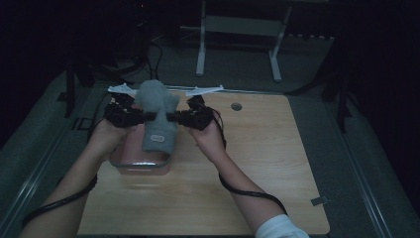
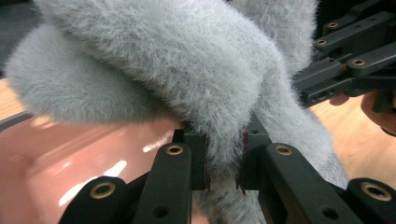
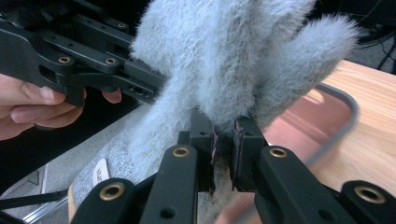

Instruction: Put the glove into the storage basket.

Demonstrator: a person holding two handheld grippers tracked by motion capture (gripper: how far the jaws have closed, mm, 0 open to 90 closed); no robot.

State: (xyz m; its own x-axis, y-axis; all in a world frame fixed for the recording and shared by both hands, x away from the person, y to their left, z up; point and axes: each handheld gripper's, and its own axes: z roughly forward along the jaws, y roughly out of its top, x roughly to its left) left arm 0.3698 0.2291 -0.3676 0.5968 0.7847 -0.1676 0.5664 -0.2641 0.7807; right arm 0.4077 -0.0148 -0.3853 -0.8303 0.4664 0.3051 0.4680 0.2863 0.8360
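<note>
High view: a person stands at a wooden desk in a dim room and holds a grey fuzzy mitten up between two grippers. The left gripper pinches the mitten's left edge and the right gripper pinches its right edge, so the mitten hangs upright, thumb out to the right, with its cuff and a small label at the bottom. The cuff hangs over a pink plastic box with a grey rim that sits on the left part of the desk, under the person's left hand.

In the left gripper view, the left gripper is closed on a fold of the mitten, the fur squeezed between the two black pads; the pink box lies below. In the right gripper view, the right gripper is likewise clamped on the mitten near the base of its thumb, with the box's grey rim and the desk to one side, and the other hand holding its gripper across the fabric.
</note>
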